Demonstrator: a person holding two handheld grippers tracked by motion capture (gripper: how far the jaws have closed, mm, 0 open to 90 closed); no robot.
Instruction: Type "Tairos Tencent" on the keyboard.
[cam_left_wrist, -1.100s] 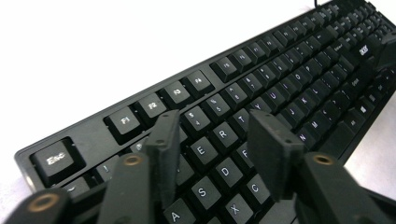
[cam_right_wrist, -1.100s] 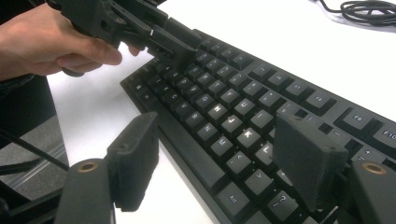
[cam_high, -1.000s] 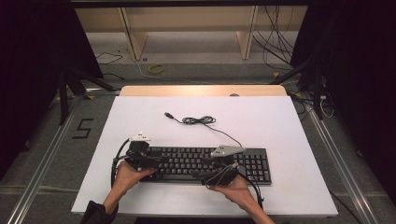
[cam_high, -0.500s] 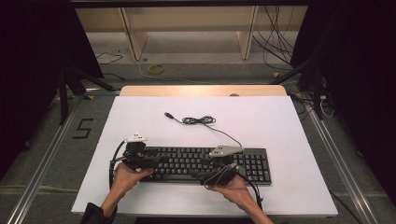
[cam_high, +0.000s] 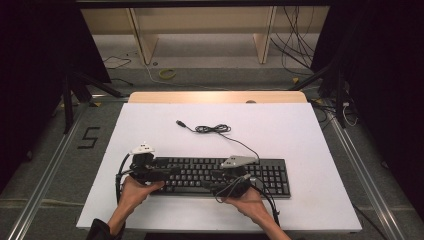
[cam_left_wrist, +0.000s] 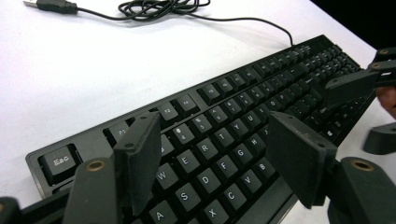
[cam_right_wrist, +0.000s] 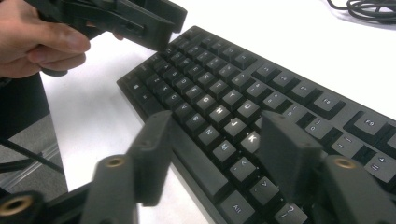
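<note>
So the white table (cam_high: 300, 135) has the black keyboard (cam_high: 260, 172) lying flat near its front edge. Both forearms come in low; the left gripper (cam_left_wrist: 210, 158) and right gripper (cam_right_wrist: 215, 144) hover over the keys, jaws spread wide, gripping nothing.

Matt black plastic on smooth white.
Keyboard (cam_high: 220, 174) of matt black plastic with slightly glossy keycaps; surface (cam_high: 300, 130) smooth, matt white; tongs' pads (cam_left_wrist: 140, 158) dull, rubbery black; cable (cam_high: 212, 129) glossy black.

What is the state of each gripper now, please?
Left gripper: open, holding nothing, jaws over the keyboard.
Right gripper: open, holding nothing, above the keyboard.
</note>
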